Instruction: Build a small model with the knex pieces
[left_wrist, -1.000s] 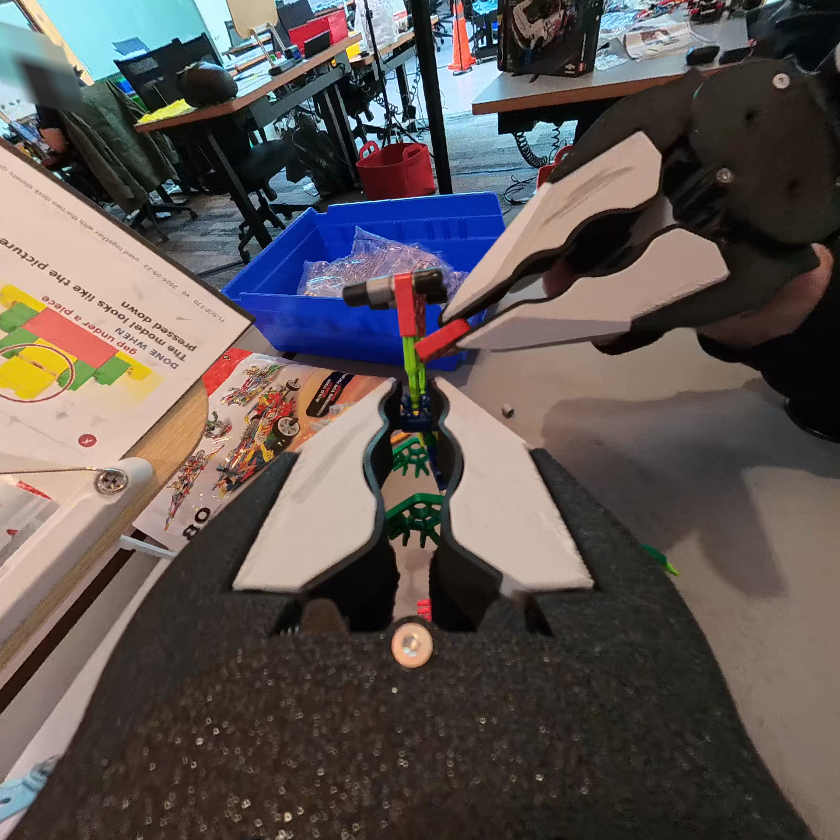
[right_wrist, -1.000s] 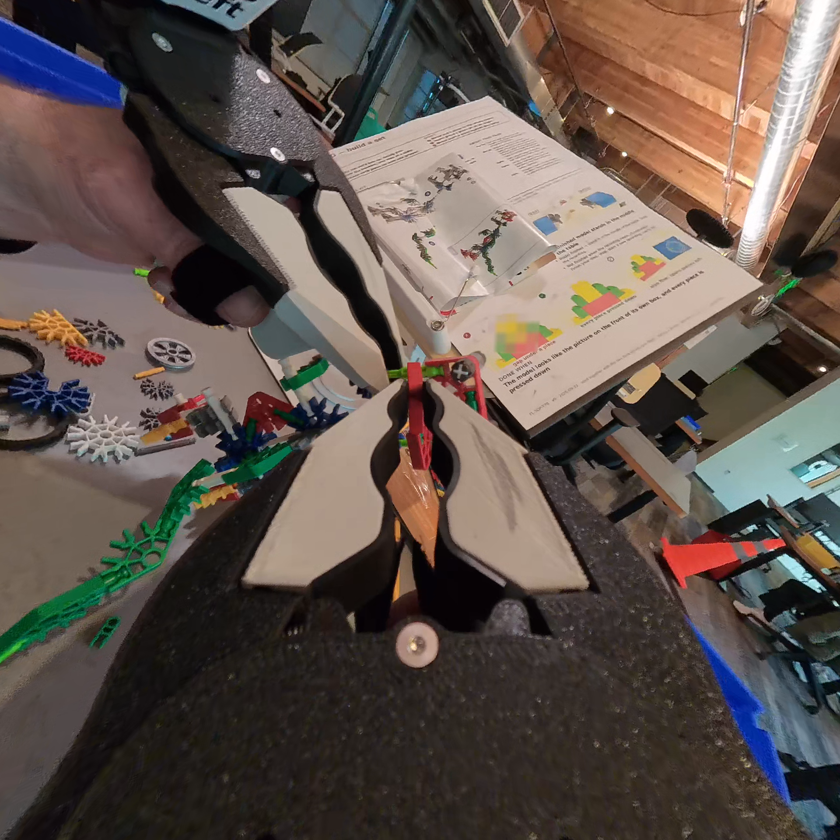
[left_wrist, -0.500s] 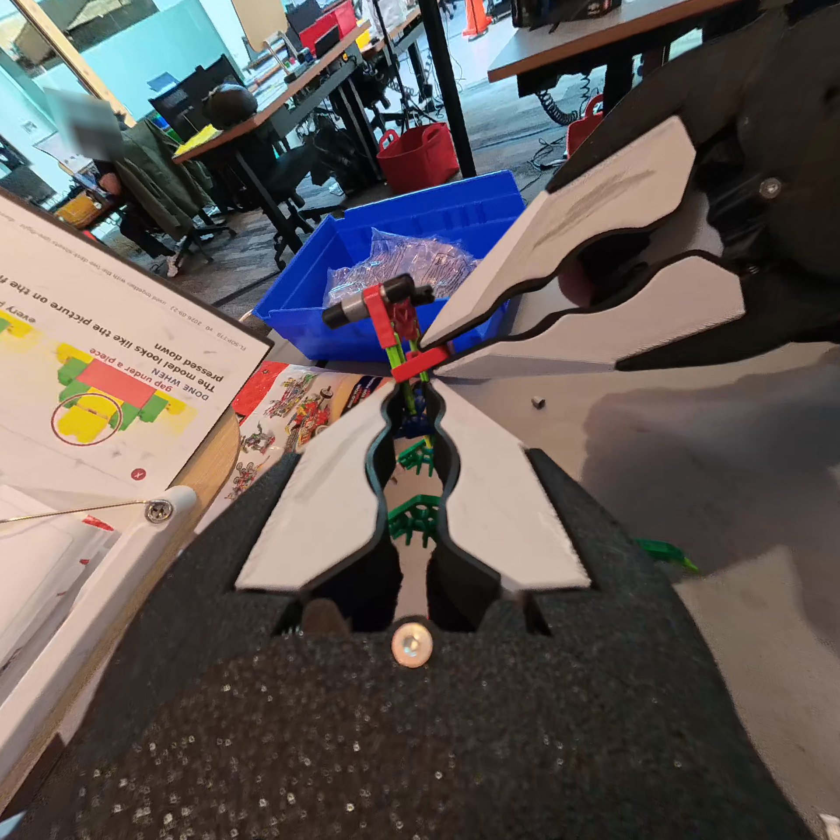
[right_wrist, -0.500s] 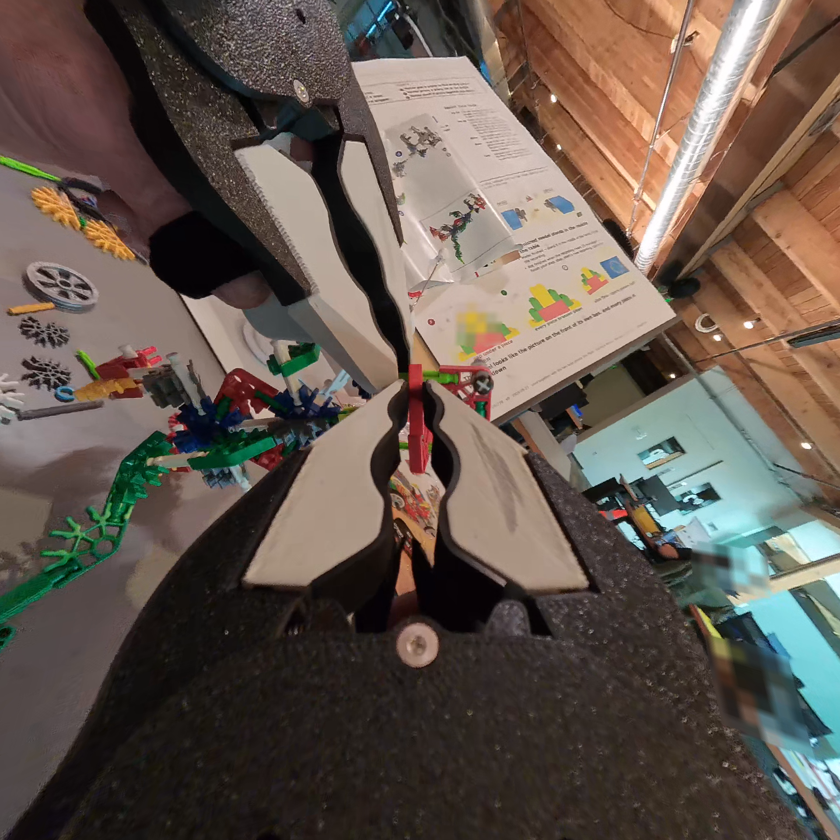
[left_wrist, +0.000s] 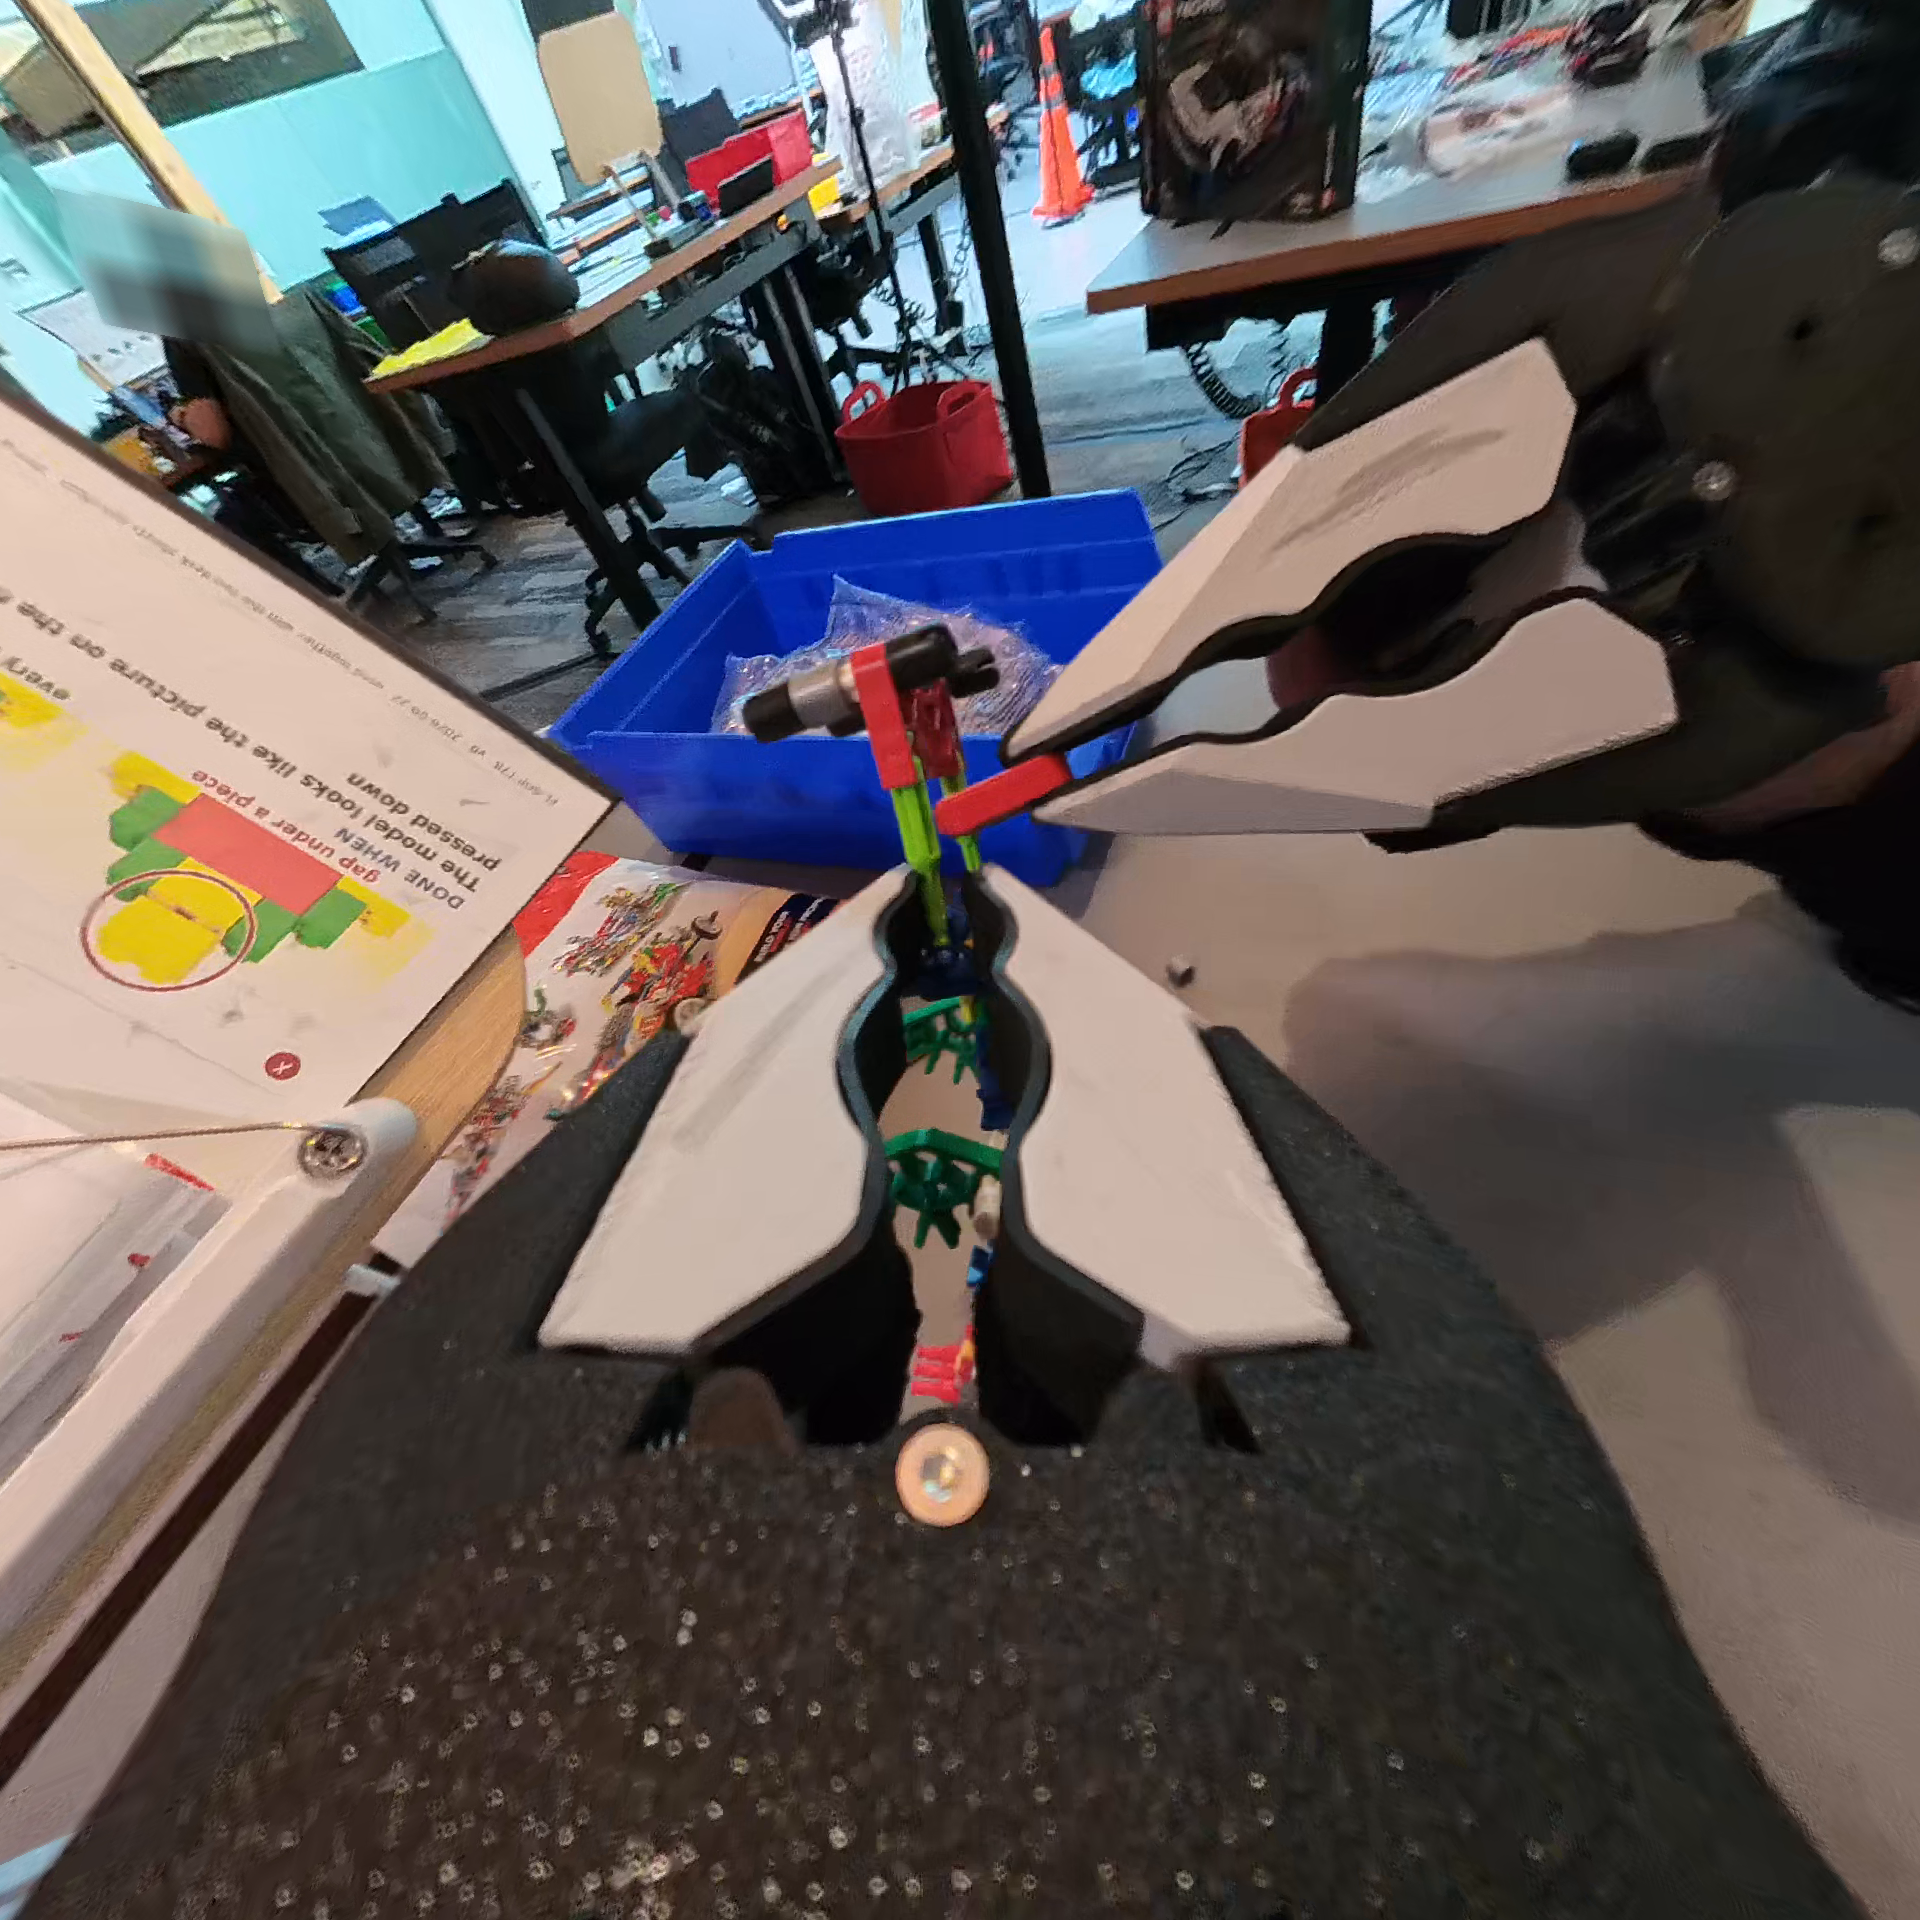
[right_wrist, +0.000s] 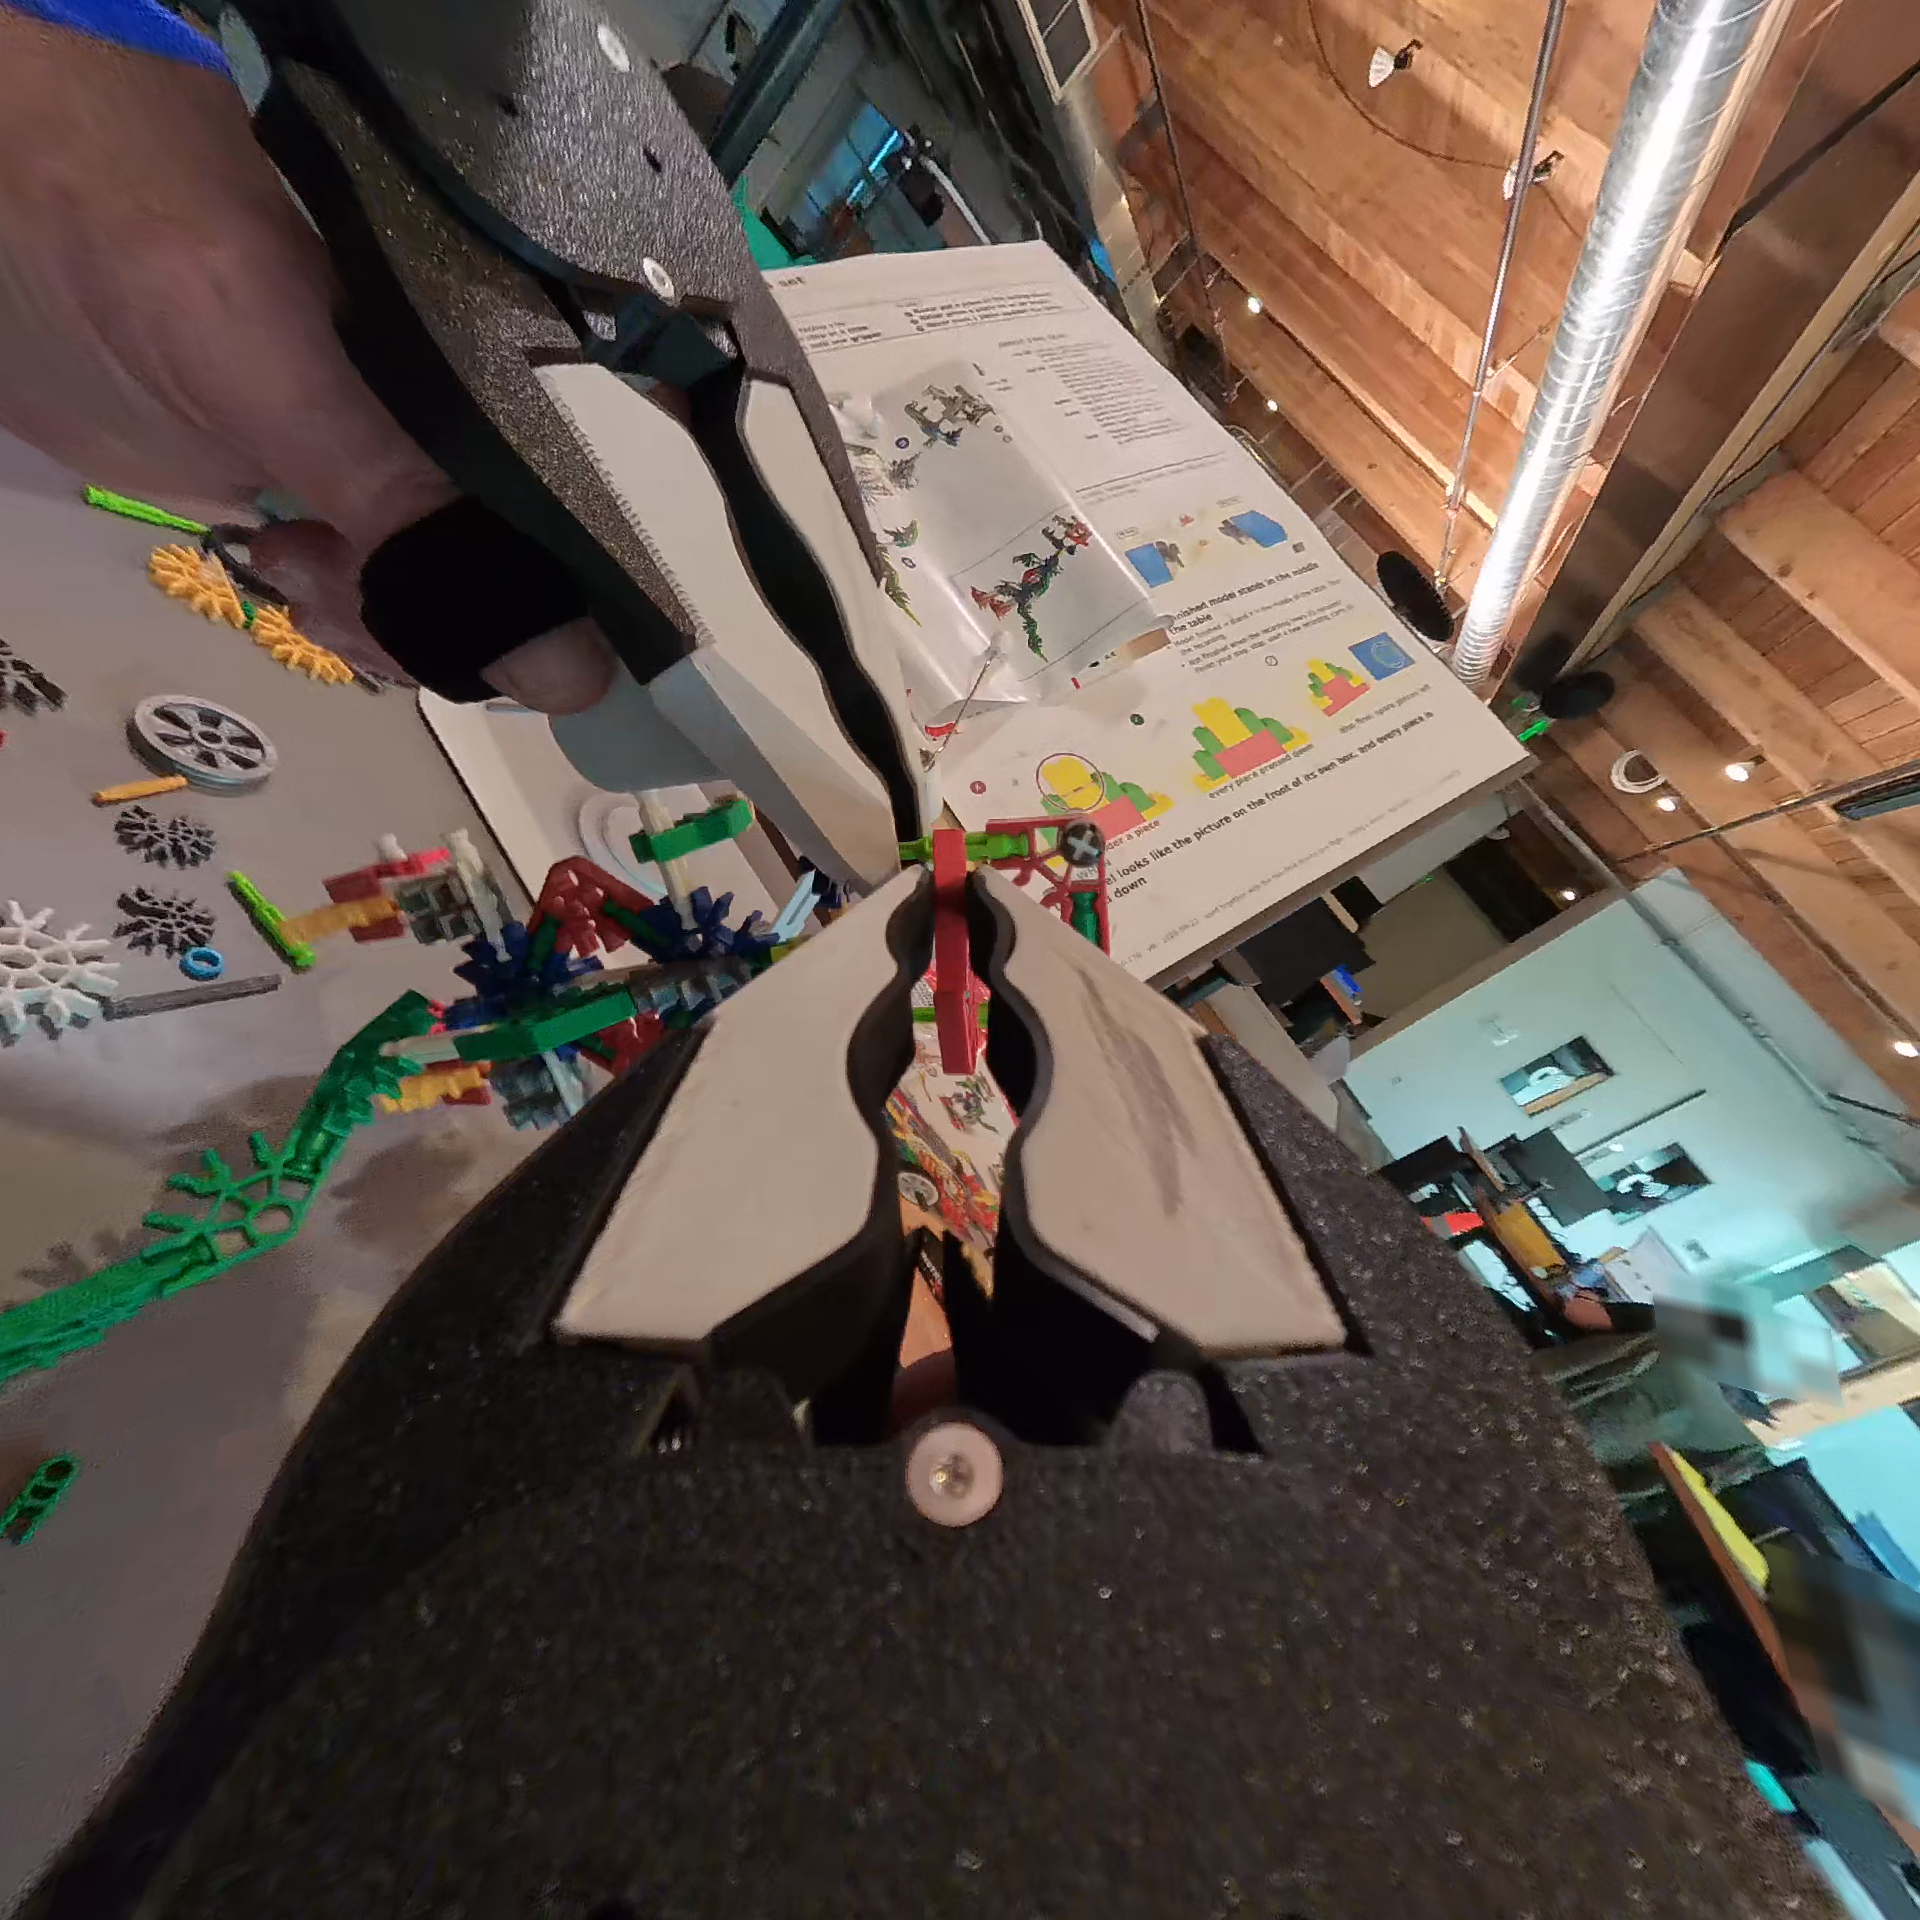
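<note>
My left gripper (left_wrist: 943, 883) is shut on a rod-and-connector toy model (left_wrist: 940, 935), gripping its light green rods. Above the fingers the model ends in a red connector (left_wrist: 881, 717) and a black and grey roller (left_wrist: 852, 686). My right gripper (right_wrist: 948, 896) is shut on a red rod (right_wrist: 951, 956), whose tip touches the green rods. In the left wrist view the right gripper (left_wrist: 1023, 779) comes in from the right with that red rod (left_wrist: 1000, 795). In the right wrist view the left gripper (right_wrist: 899, 831) hangs from the upper left, and the model's green tail (right_wrist: 208, 1205) trails onto the grey table.
A blue bin (left_wrist: 831, 769) holding a plastic bag stands beyond the model. A tilted instruction board (left_wrist: 208, 831) is at the left, with a colourful booklet (left_wrist: 634, 956) below it. Loose parts lie on the table: a grey wheel (right_wrist: 203, 740), a white snowflake connector (right_wrist: 47, 971), orange connectors (right_wrist: 249, 613).
Both grippers kept their grip and stayed together. The views swung slightly as the held model and rod tilted; the red rod remains at the green rods.
</note>
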